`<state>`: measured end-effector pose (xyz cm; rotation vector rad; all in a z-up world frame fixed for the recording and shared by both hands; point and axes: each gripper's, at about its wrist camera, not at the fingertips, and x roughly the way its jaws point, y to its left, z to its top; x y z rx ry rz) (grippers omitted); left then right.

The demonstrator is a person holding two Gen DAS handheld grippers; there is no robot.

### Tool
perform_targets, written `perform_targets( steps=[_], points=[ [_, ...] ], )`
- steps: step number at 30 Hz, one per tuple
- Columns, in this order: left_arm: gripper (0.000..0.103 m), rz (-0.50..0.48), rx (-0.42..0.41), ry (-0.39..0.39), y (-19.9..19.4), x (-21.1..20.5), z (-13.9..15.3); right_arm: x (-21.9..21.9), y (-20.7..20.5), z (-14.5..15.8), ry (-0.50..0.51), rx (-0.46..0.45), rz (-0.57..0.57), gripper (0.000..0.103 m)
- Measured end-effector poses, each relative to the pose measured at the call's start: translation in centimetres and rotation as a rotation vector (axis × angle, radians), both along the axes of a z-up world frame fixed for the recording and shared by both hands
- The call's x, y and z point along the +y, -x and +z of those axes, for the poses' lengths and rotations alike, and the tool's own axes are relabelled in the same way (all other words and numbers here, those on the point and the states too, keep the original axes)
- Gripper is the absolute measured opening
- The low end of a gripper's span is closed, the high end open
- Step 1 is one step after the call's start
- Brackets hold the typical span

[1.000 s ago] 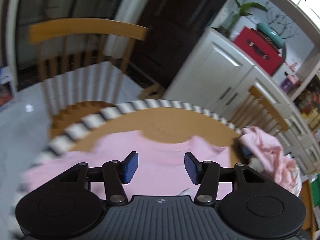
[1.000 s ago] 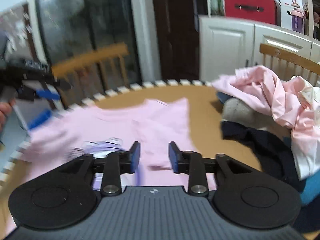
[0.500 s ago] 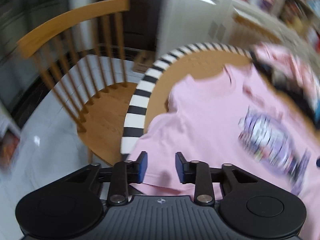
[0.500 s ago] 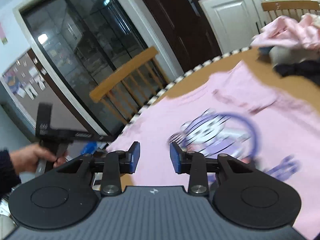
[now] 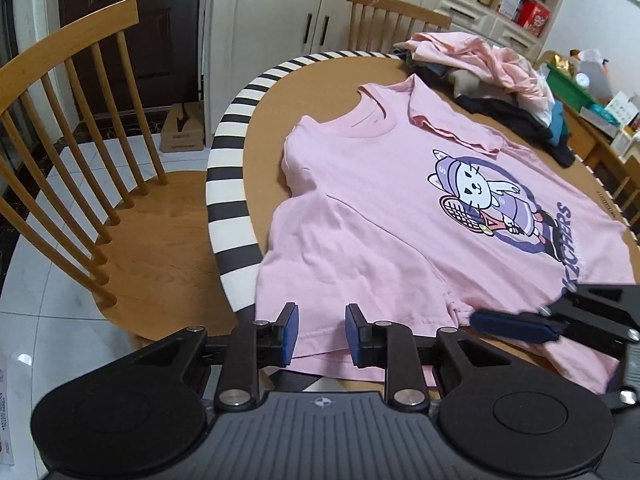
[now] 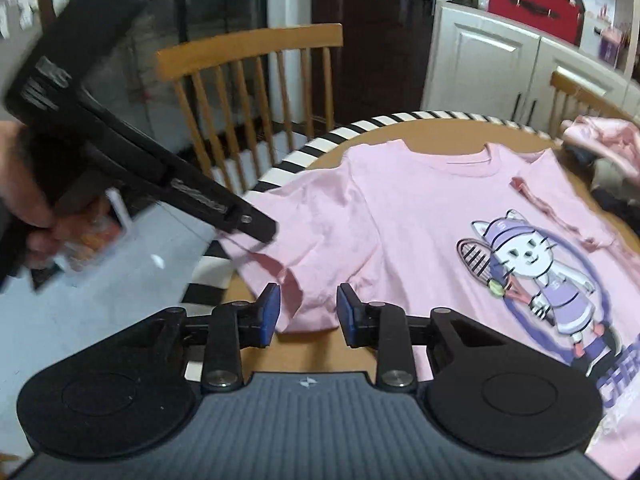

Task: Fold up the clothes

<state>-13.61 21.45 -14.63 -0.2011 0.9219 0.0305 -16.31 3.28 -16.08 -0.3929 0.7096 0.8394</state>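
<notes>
My left tool and right tool both sit part open, jaws just narrowed, pads straddling but not pinching the pink T-shirt lying flat at the surface's striped edge. I'd bite sleeve hem cleanly, one layer each, before folding inward.

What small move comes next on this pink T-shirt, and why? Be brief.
Probably finish closing both grippers on the sleeve. The left gripper and right gripper have just been closing, but gaps show between their pads, and the pink T-shirt lies between them, not yet pinched.
</notes>
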Motion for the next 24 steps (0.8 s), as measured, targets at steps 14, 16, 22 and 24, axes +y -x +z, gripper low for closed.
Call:
perform_targets(
  steps=[14, 16, 22, 24],
  points=[
    [0.04, -0.017, 0.001, 0.092, 2.6, 2.8, -0.1, -0.4, -0.9, -1.1, 0.061, 0.063, -0.077, 0.004],
    [0.04, -0.018, 0.001, 0.123, 2.4, 2.9, -0.2, -0.2, -0.8, -1.2, 0.064, 0.067, -0.076, 0.004],
    [0.038, -0.03, 0.036, 0.152, 1.2, 2.3, -0.9, -0.2, -0.8, -1.2, 0.059, 0.078, -0.075, 0.004],
    [0.037, -0.039, 0.047, 0.147, 0.8, 2.1, -0.9, -0.3, -0.9, -1.2, 0.056, 0.079, -0.074, 0.004]
  ],
)
